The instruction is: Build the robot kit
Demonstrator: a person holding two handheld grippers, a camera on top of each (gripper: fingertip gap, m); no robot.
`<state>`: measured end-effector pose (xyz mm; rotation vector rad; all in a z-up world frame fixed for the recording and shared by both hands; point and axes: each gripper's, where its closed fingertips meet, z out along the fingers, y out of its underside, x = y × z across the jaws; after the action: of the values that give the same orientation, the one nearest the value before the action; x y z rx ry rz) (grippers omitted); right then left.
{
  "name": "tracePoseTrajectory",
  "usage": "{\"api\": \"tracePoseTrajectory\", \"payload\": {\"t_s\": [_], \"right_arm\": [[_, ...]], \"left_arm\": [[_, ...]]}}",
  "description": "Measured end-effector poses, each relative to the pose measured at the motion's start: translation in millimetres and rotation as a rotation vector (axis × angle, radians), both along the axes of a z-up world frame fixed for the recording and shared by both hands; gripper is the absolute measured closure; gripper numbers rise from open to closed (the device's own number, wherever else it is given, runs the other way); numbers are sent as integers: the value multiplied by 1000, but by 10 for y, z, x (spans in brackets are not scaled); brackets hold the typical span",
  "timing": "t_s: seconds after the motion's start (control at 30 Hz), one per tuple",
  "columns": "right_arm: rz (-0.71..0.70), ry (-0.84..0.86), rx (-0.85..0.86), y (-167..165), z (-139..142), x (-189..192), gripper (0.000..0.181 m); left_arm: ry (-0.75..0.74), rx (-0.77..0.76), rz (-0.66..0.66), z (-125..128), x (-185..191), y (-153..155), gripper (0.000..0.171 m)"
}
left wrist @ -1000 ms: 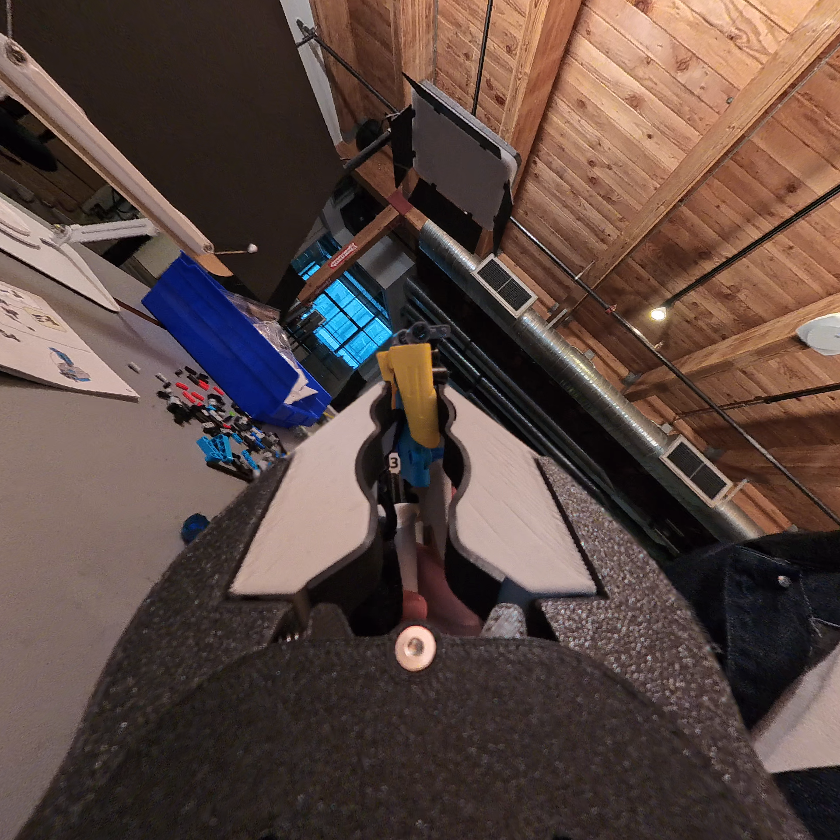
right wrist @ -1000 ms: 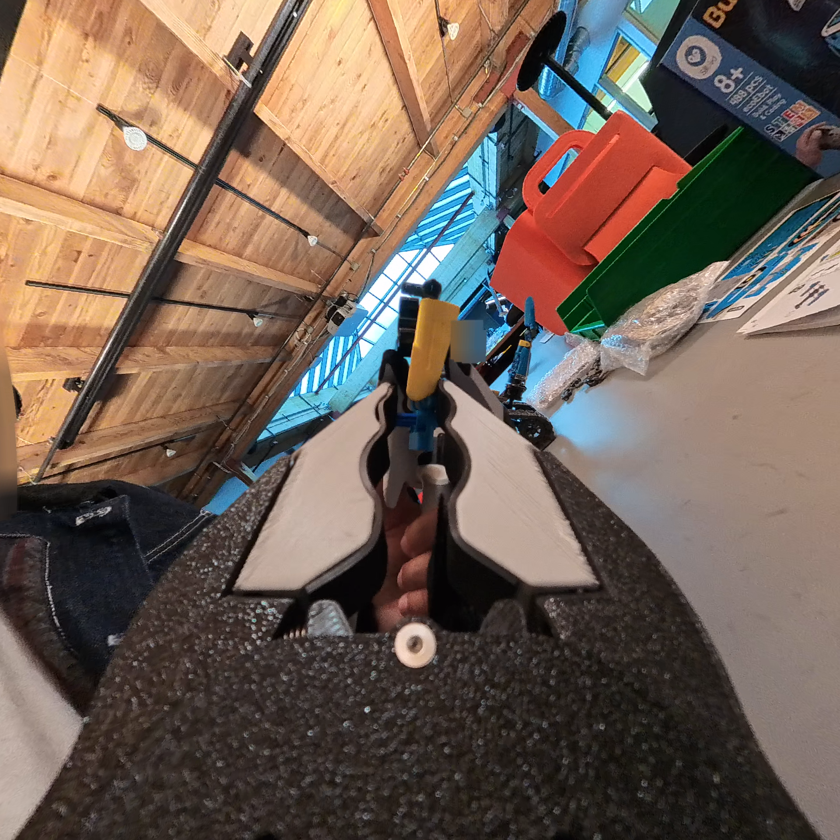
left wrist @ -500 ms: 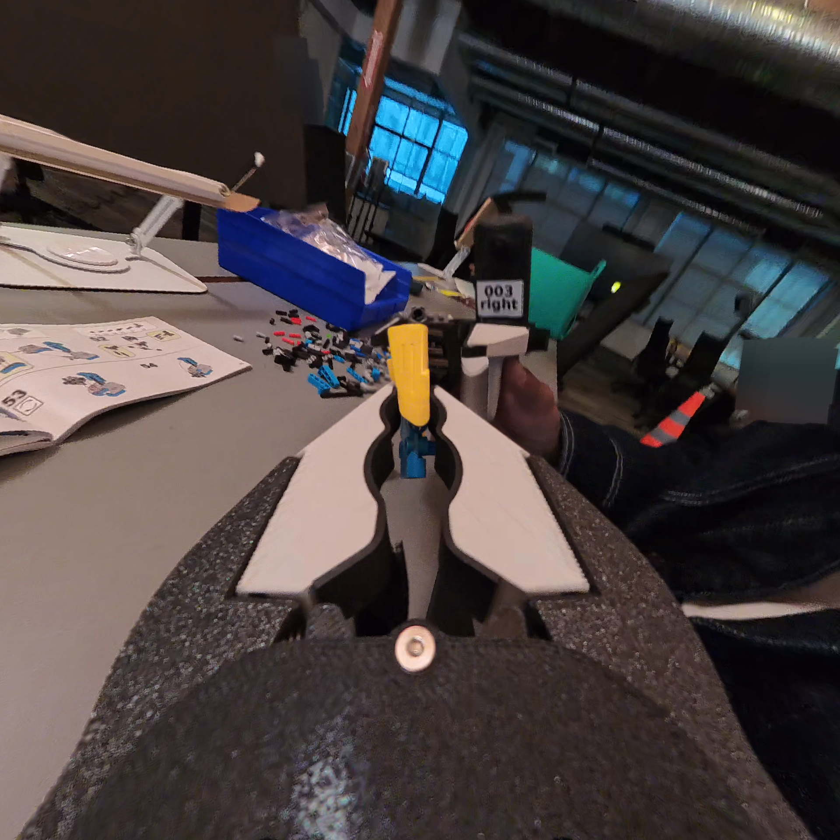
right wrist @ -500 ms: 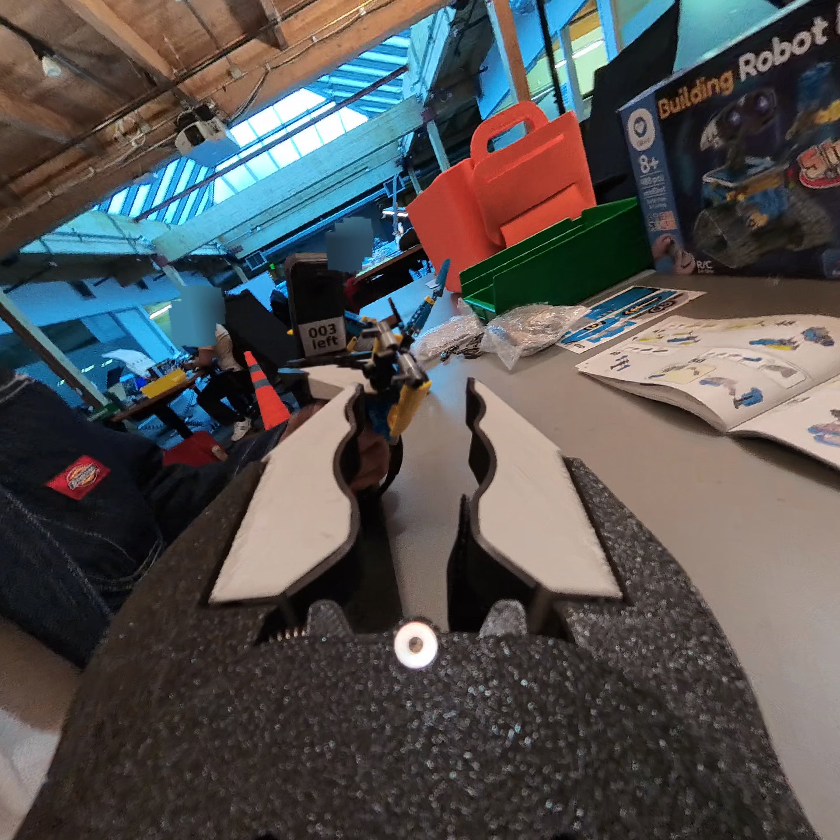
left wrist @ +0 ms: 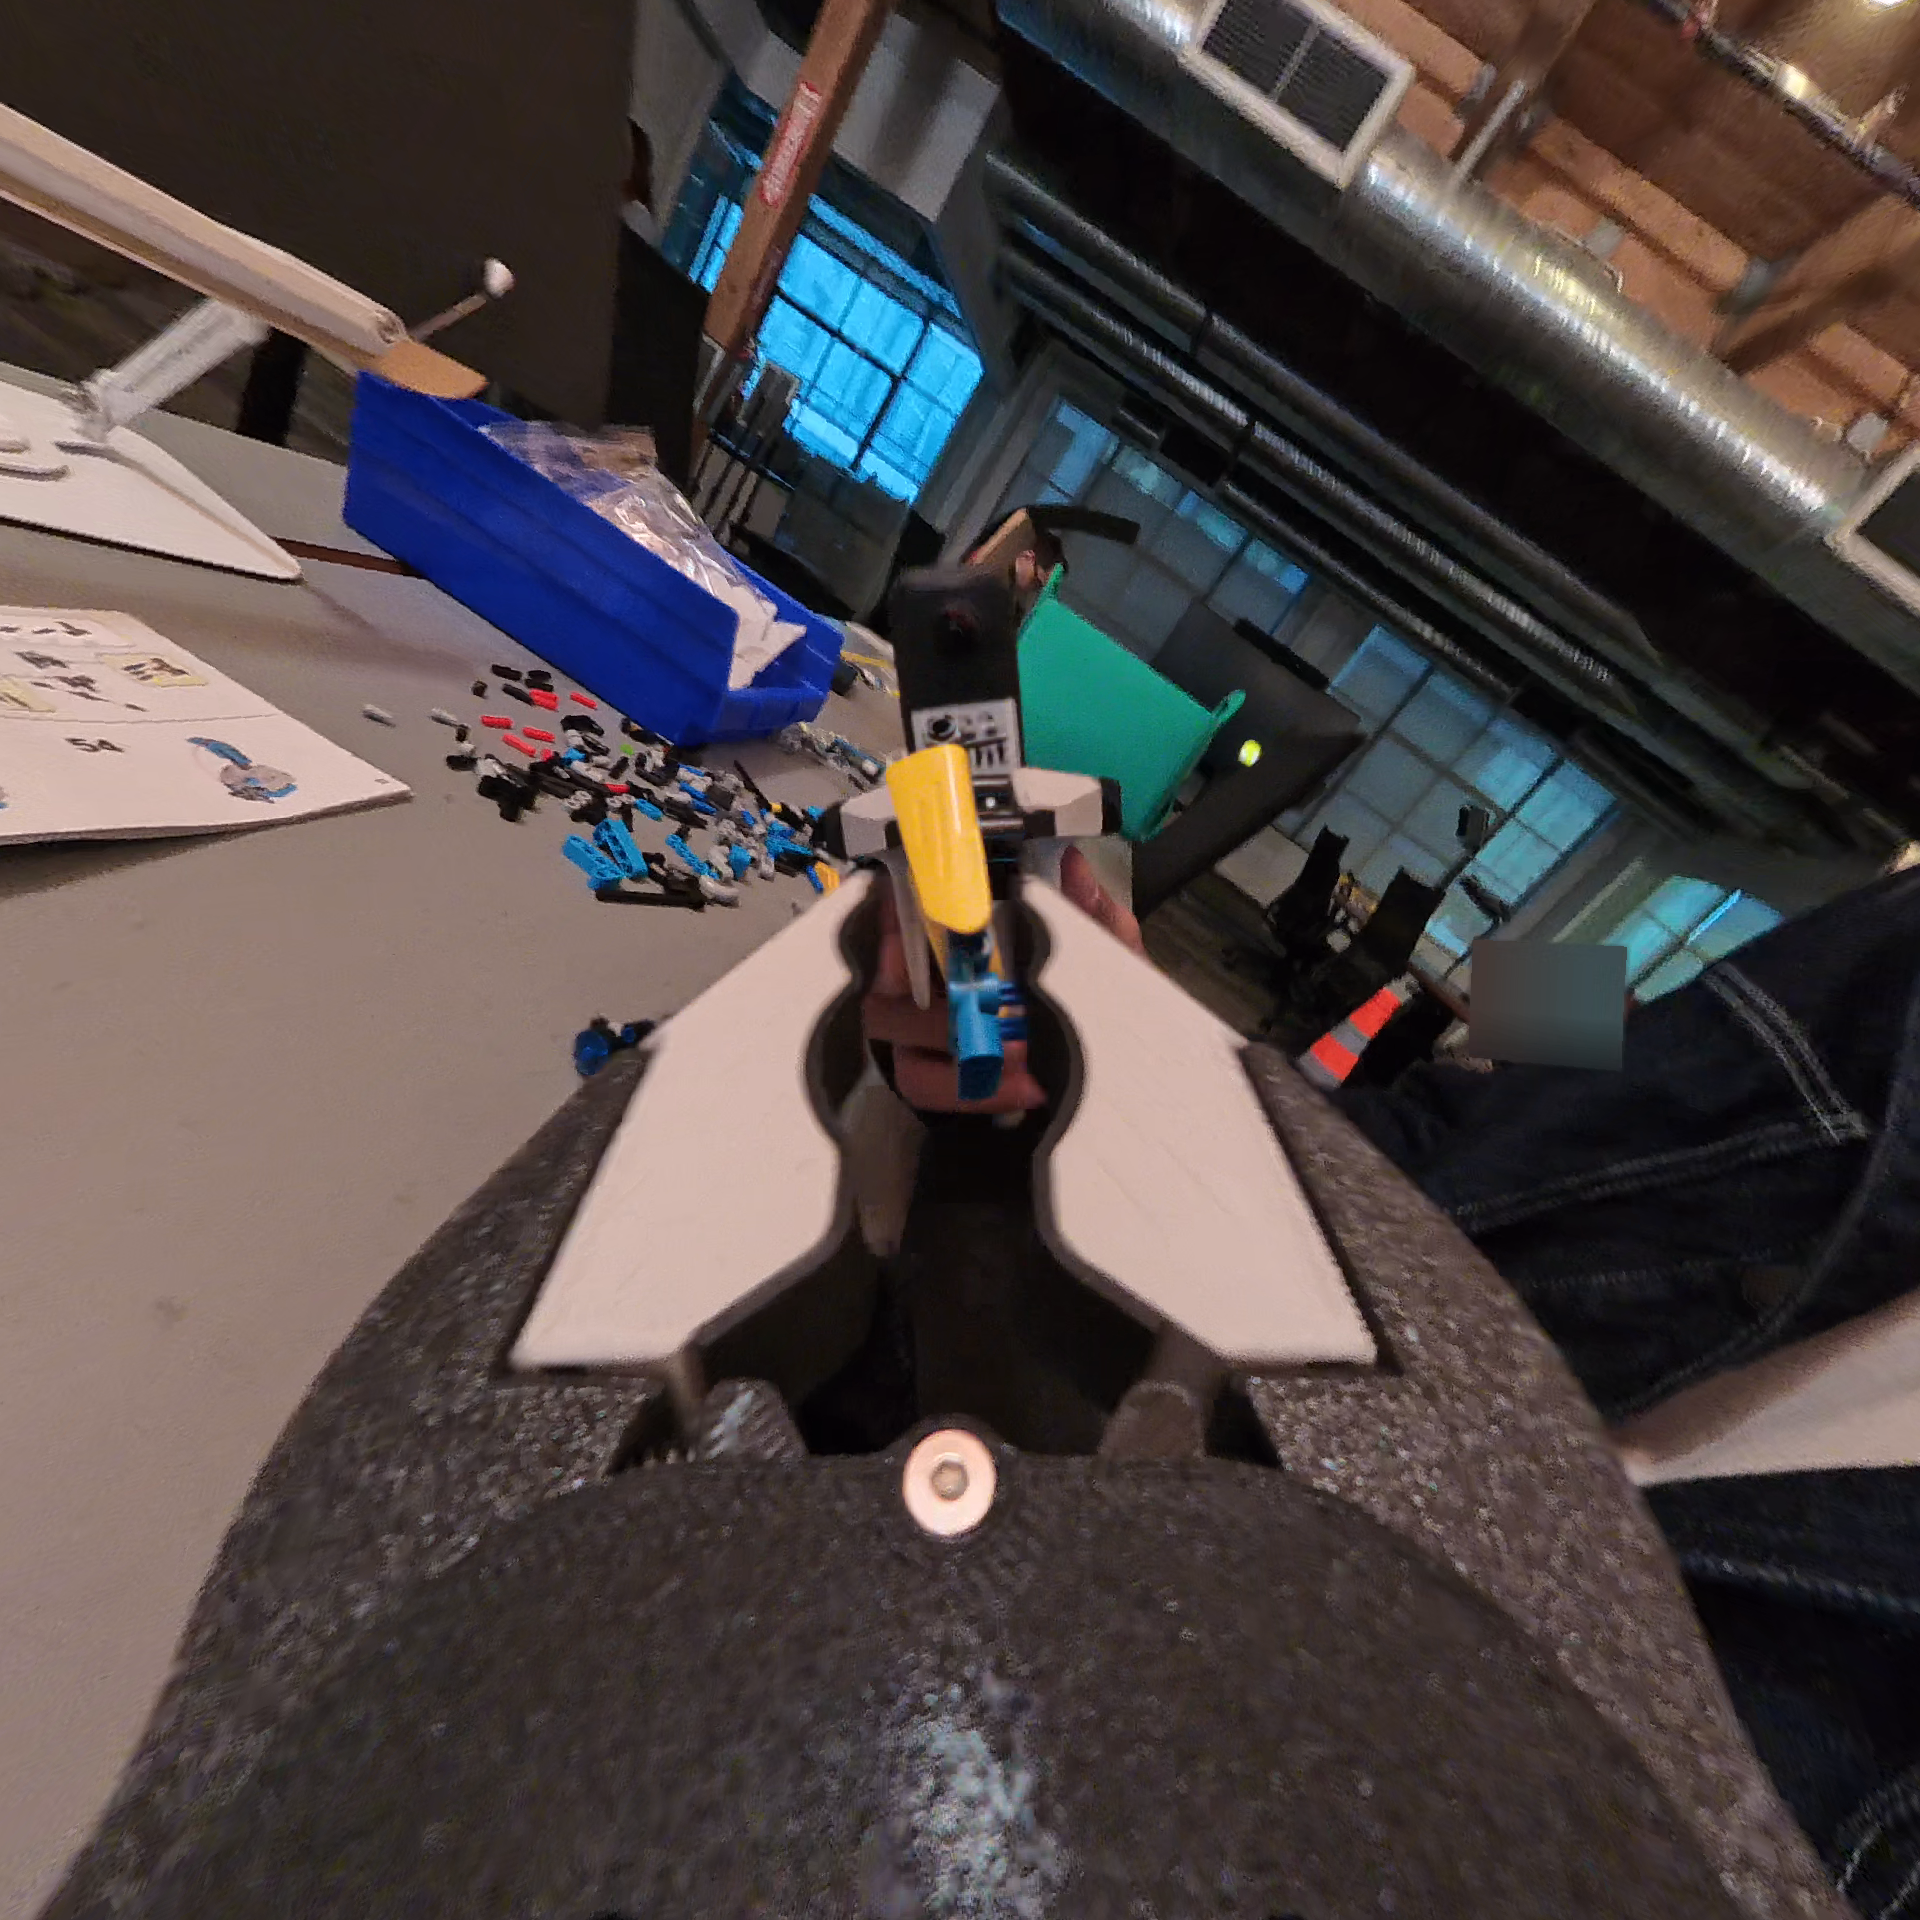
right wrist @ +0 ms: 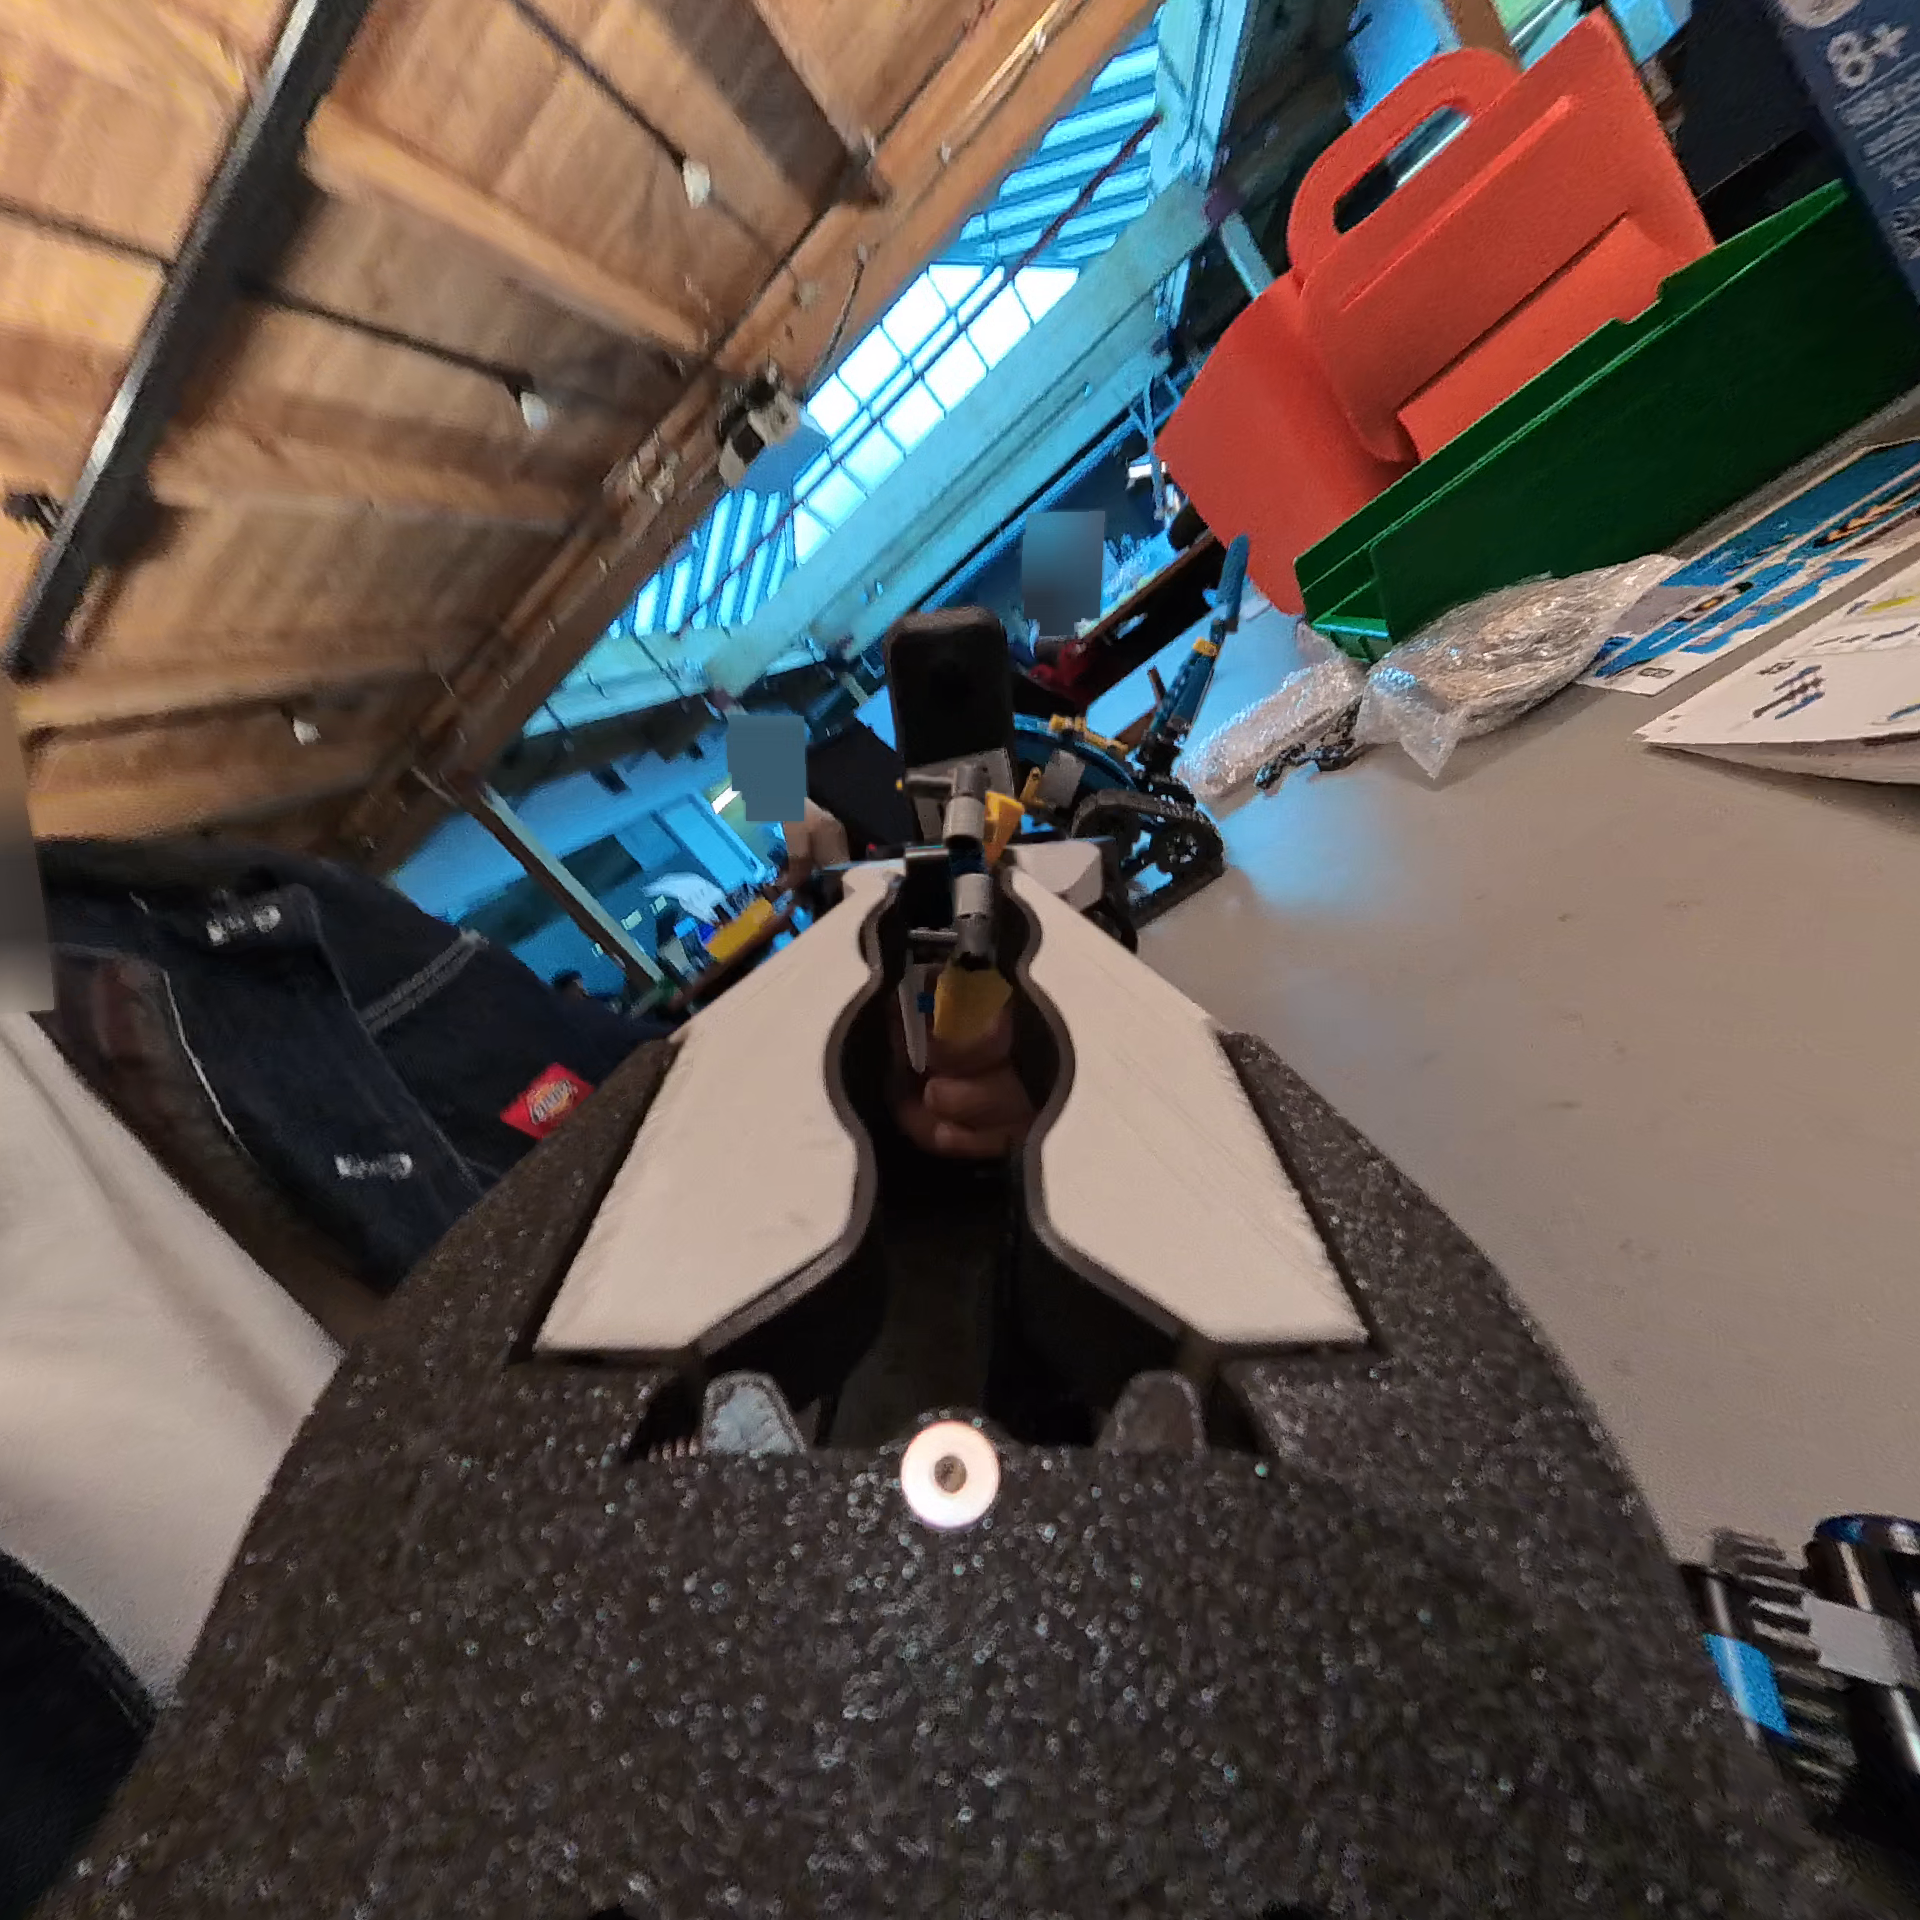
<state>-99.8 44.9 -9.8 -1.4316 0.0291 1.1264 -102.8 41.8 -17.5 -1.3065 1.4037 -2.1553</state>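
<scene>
A small brick assembly is held in the air between my two grippers, which face each other tip to tip. In the left wrist view its yellow panel [left wrist: 940,852] and blue end [left wrist: 977,1039] sit between the tips of my left gripper [left wrist: 948,883], which is shut on it. The right gripper's black mount [left wrist: 951,655] stands just behind it. In the right wrist view the grey, black and yellow parts of the assembly [right wrist: 971,914] sit between the tips of my right gripper [right wrist: 948,883], which is closed narrowly on them. A hand [right wrist: 966,1112] shows below.
On the grey table [left wrist: 260,1091] lie a blue bin [left wrist: 582,582], several loose small pieces [left wrist: 644,800] and an instruction booklet [left wrist: 156,727]. On the right side are an orange carrier [right wrist: 1403,312], a green bin [right wrist: 1610,416], plastic bags [right wrist: 1475,665] and a tracked model [right wrist: 1143,831]. A dark denim sleeve [left wrist: 1662,1143] is close by. Left and right tips are no more than a few centimetres apart.
Both grippers tilted down from the ceiling towards the table. Half a second ago the right gripper was open beside the assembly; it has now closed on it, facing the left gripper.
</scene>
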Motion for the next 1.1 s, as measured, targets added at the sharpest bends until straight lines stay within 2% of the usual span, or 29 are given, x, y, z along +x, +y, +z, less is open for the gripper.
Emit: {"api": "tracePoseTrajectory", "payload": {"t_s": [0.03, 0.13, 0.23, 0.33, 0.47, 0.6, 0.7, 0.77, 0.9, 1.1], "right_arm": [[-20, 40, -8, 22, -6, 54, 166], [-47, 173, 0, 25, 22, 204, 166], [-64, 178, 15, 26, 40, 220, 166], [-87, 149, 27, 36, 53, 213, 166], [-84, 170, 45, 35, 73, 207, 166], [-91, 153, 67, 9, 105, 213, 166], [-83, 230, 68, -9, 115, 290, 166], [-67, 274, 63, -22, 109, 313, 166], [-62, 281, 79, -33, 140, 316, 166], [-85, 296, 84, -37, 142, 373, 166]], "left_arm": [[-8, -39, 9, 28, 7, 39, 130], [23, -186, 46, 19, 68, 167, 128], [41, -238, -2, 10, 100, 65, 134], [-6, -239, 13, 74, 100, 22, 153], [-29, -266, 45, 99, 107, 44, 154], [-41, -353, 2, 165, 91, 49, 151], [-97, -397, 70, 237, 50, 247, 144], [-102, -385, 124, 216, 47, 355, 144], [-98, -246, 136, 175, 77, 202, 143], [-100, -244, 150, 184, 80, 198, 142]]}}
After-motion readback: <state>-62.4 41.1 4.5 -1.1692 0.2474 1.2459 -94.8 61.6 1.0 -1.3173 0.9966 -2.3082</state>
